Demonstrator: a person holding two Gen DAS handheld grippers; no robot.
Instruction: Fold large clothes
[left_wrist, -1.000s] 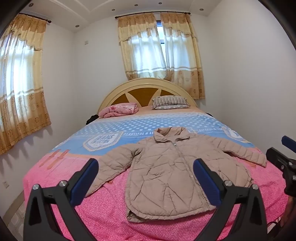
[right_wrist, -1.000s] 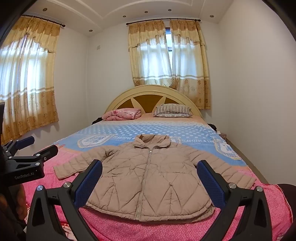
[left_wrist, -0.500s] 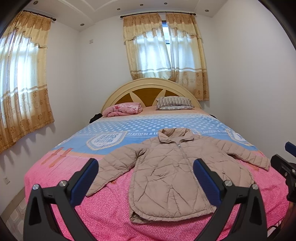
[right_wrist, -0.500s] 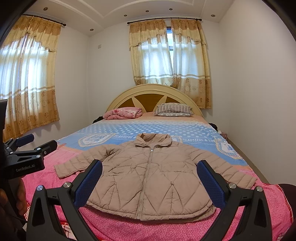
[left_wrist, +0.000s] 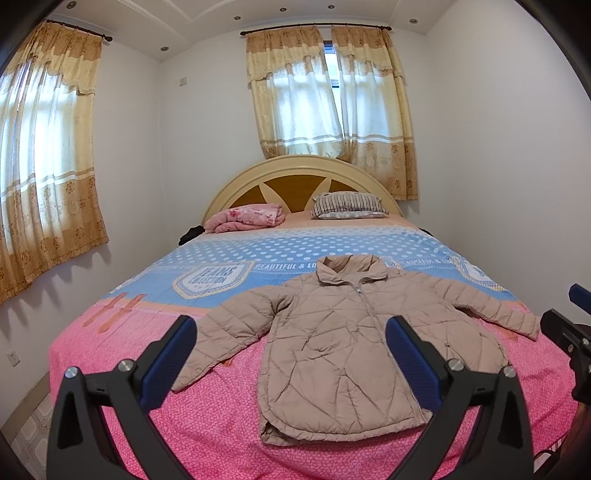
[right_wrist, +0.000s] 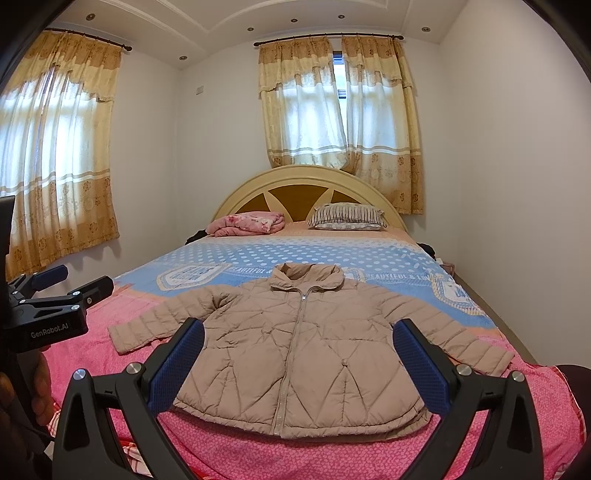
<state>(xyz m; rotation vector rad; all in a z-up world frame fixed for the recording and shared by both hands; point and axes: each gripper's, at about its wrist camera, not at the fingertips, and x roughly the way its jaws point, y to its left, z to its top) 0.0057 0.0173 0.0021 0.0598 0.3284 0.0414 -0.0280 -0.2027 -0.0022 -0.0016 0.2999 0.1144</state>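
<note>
While my left gripper (left_wrist: 290, 339) hangs above the foot of the bed (left_wrist: 110, 354), its blue-padded fingers (left_wrist: 168, 360) stand wide apart with nothing between them. My right gripper (right_wrist: 299, 343) is spread just as wide and just as bare. Both point at the beige quilted jacket (right_wrist: 295, 339) — it lies flat on its back on the pink end of the bedspread, zipped up, collar toward the headboard (right_wrist: 306, 184), both sleeves stretched out to the sides, hem nearest me. Neither gripper touches it. From the right wrist view I see my left gripper off to the left, held in a hand (right_wrist: 40, 387). At the far end a folded pink blanket (left_wrist: 245, 218) sits beside a striped pillow (left_wrist: 347, 205) — both well apart from the jacket. Curtains (left_wrist: 332, 92) cover the window behind.
</note>
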